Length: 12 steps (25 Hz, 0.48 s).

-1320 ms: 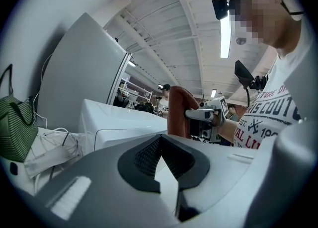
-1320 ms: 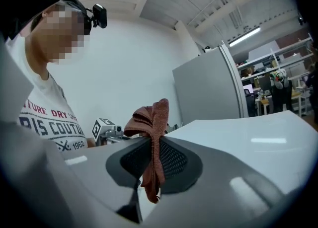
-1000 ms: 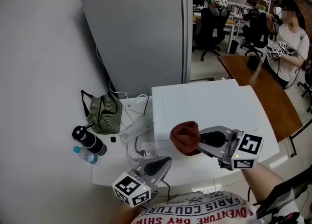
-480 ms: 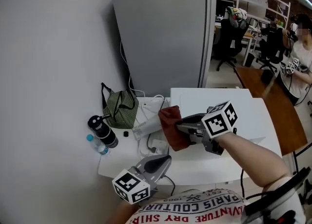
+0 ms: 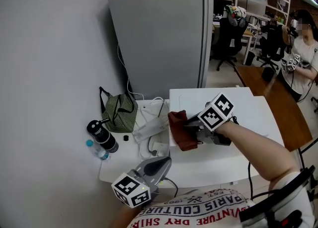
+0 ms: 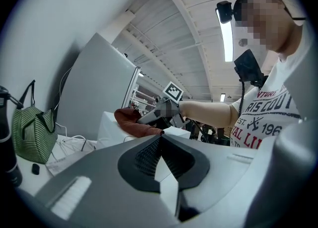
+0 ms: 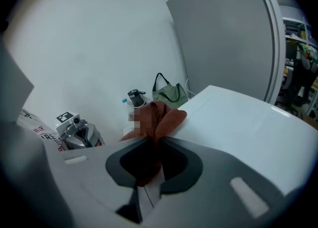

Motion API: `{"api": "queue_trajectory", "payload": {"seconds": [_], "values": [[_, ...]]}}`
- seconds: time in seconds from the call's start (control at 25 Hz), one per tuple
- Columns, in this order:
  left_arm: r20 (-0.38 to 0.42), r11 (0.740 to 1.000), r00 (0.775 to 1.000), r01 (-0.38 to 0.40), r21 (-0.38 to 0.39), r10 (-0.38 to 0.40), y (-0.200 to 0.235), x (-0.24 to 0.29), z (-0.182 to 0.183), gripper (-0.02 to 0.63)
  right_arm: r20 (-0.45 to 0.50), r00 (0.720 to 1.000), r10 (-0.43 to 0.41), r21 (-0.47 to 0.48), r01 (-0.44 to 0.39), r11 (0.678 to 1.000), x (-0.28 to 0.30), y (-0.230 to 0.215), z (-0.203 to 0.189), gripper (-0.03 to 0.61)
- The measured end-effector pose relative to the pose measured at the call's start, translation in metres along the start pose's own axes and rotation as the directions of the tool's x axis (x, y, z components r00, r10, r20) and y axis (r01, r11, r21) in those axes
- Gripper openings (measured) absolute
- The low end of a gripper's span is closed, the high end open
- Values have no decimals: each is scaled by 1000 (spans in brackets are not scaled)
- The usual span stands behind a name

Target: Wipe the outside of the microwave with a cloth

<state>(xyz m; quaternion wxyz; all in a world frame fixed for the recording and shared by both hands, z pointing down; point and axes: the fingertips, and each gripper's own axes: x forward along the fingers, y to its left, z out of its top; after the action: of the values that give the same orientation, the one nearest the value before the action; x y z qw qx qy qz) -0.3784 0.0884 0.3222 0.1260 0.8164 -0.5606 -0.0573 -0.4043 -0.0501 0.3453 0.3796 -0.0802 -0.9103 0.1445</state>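
Observation:
The white microwave (image 5: 233, 108) stands on a white table (image 5: 119, 170), its flat top facing me. My right gripper (image 5: 191, 125) is shut on a rust-red cloth (image 5: 182, 130), which hangs over the left edge of the microwave's top. In the right gripper view the cloth (image 7: 158, 117) bunches out from between the jaws, beside the microwave top (image 7: 248, 127). My left gripper (image 5: 165, 161) is shut and empty, low at the table's front edge near my body. From the left gripper view the cloth (image 6: 133, 121) and the microwave (image 6: 109, 127) lie ahead.
Left of the microwave lie a green striped bag (image 5: 119, 112), a black flask (image 5: 102, 135), a small water bottle (image 5: 97, 150) and white cables with a power strip (image 5: 149, 128). A tall grey cabinet (image 5: 164, 38) stands behind. A wooden table (image 5: 278, 108) and a person (image 5: 303, 48) are at the right.
My right gripper has carried the cloth from the front middle of the microwave's top leftward to its left edge. The left gripper has stayed where it was.

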Motion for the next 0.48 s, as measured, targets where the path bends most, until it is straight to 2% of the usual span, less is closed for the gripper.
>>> {"api": "queue_trajectory", "payload": {"seconds": [0.2,0.48], "values": [[-8,998,998,55,7,-55,-10,21,-1,2,-5,1000,-26,50,27,998,-26,-22,-16,40],[-32,992,991,129,0,-129,-27,57,-4,2,-10,997,-74,137,75,988,-82,-63,-59,41]]}}
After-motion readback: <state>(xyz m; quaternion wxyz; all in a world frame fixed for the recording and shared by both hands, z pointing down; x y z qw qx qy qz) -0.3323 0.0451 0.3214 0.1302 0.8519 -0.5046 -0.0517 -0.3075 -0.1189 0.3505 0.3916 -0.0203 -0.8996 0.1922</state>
